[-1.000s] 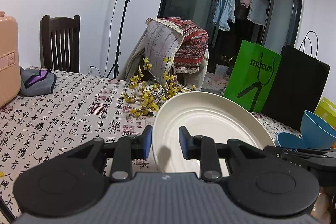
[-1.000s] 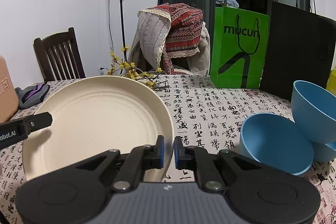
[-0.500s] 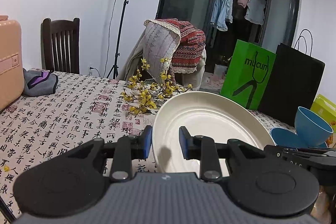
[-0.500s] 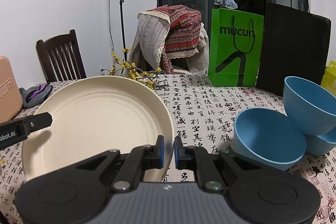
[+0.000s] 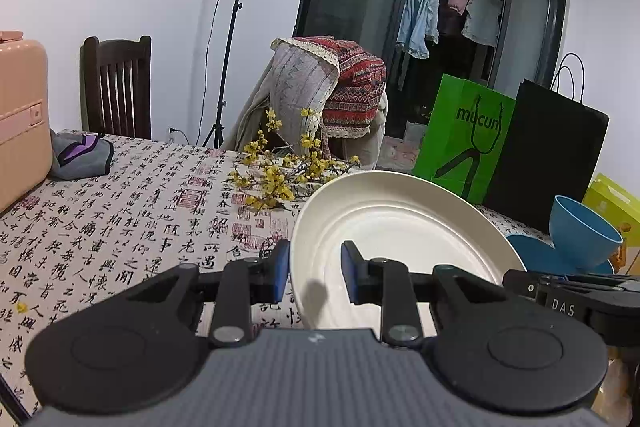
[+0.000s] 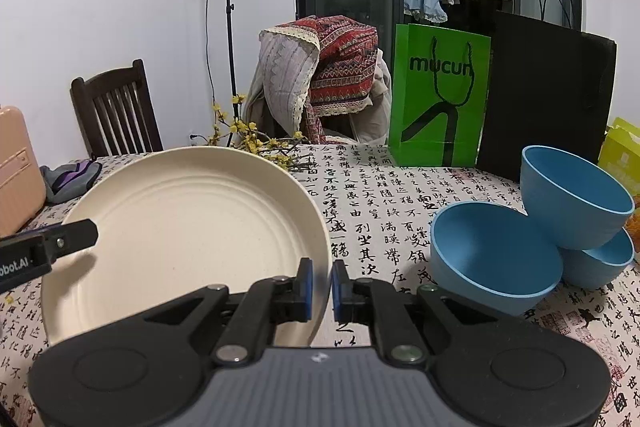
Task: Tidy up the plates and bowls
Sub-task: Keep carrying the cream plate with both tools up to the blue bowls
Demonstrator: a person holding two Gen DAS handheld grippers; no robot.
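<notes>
Both wrist cams low, sharing plate (image 5: 400, 223).

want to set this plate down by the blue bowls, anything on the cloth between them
Nothing visible: the cream plate, gripped by both grippers, is separated from the blue bowls only by bare printed tablecloth.

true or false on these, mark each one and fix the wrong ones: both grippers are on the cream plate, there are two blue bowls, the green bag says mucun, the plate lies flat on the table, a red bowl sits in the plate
1. Both grippers are on the cream plate. True: the right gripper has its jaws shut on the right rim and the left gripper straddles the left rim.
2. There are two blue bowls. False: three blue bowls show in the right wrist view, one leaning on the others.
3. The green bag says mucun. True.
4. The plate lies flat on the table. False: it is held up, tilted, above the tablecloth.
5. A red bowl sits in the plate. False: the plate is empty.
</notes>
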